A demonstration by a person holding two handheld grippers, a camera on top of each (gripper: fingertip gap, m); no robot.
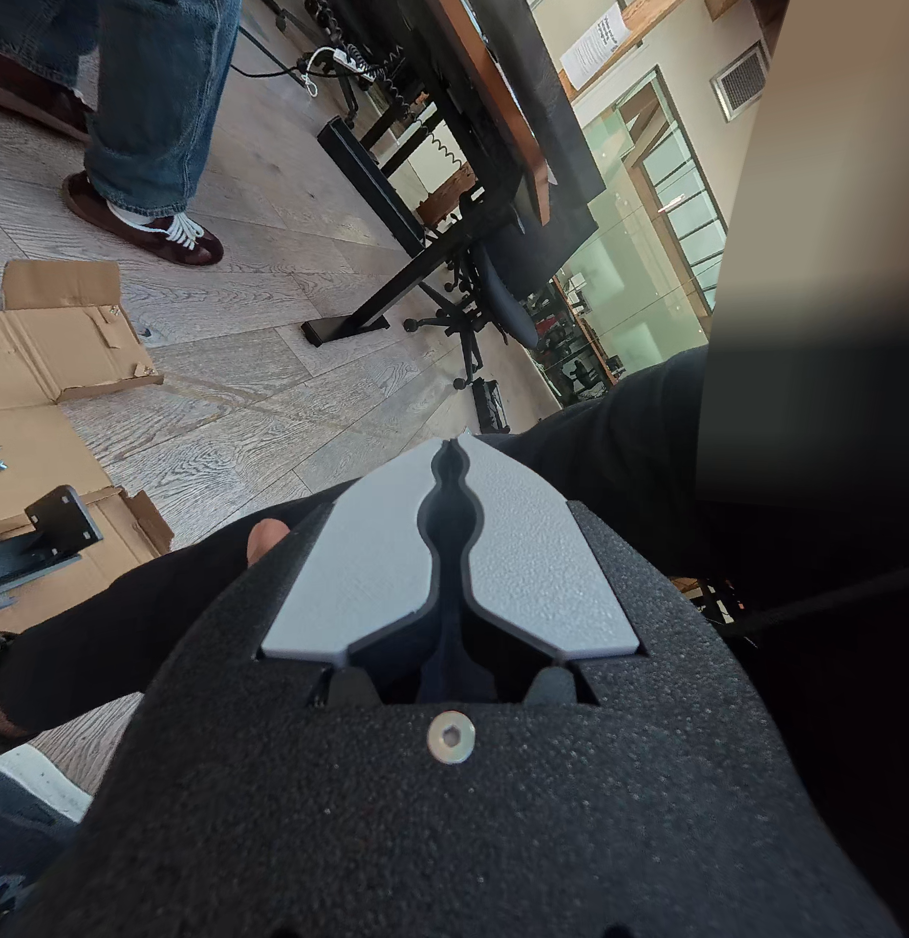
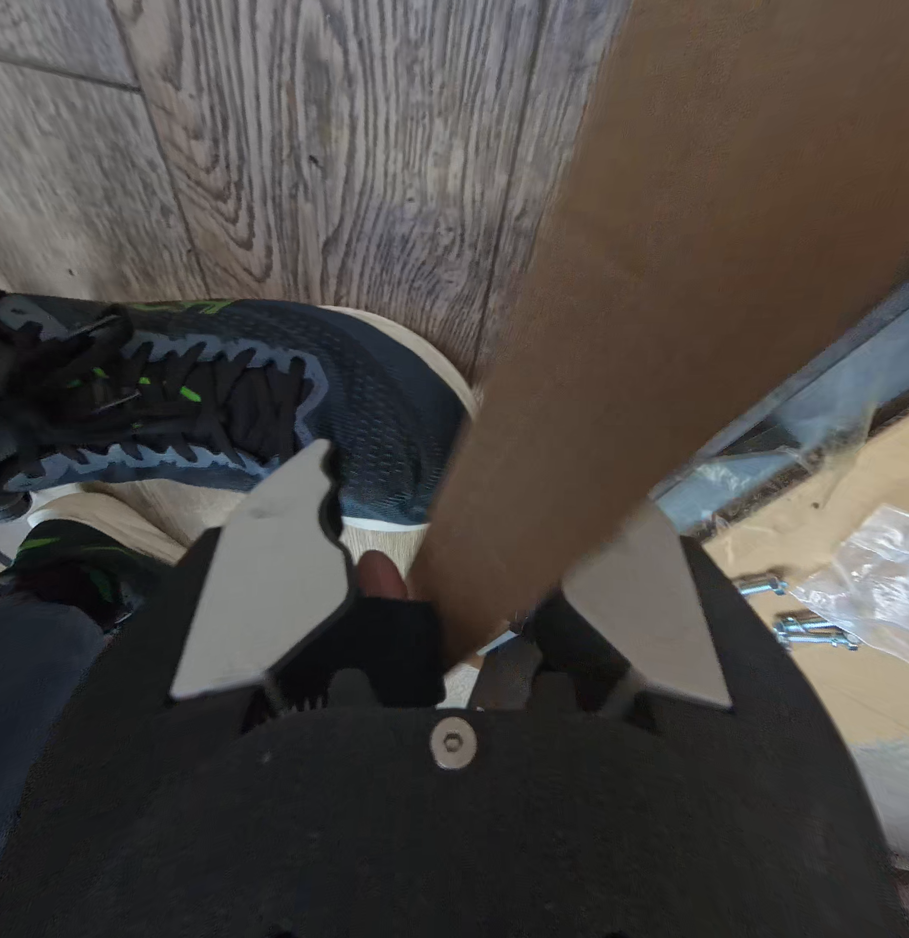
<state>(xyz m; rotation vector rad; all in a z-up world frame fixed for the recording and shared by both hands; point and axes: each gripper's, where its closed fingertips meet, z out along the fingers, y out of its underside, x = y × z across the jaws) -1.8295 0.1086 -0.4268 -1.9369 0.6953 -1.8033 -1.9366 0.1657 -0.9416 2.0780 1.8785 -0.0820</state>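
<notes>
L gripper [image 1: 451, 442] fingers together, nothing between, aimed over wood floor [image 1: 249, 406]. R gripper [image 2: 485, 487] fingers wide apart; cardboard flap [image 2: 671, 304] runs near-to-far between them, sneaker [image 2: 290, 396] left.

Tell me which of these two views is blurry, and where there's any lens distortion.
Right wrist view: motion-smeared, worst on the cardboard flap and metal rail. Left wrist view: sharp, though the wide lens tilts and bends the desk and floor planks.
</notes>
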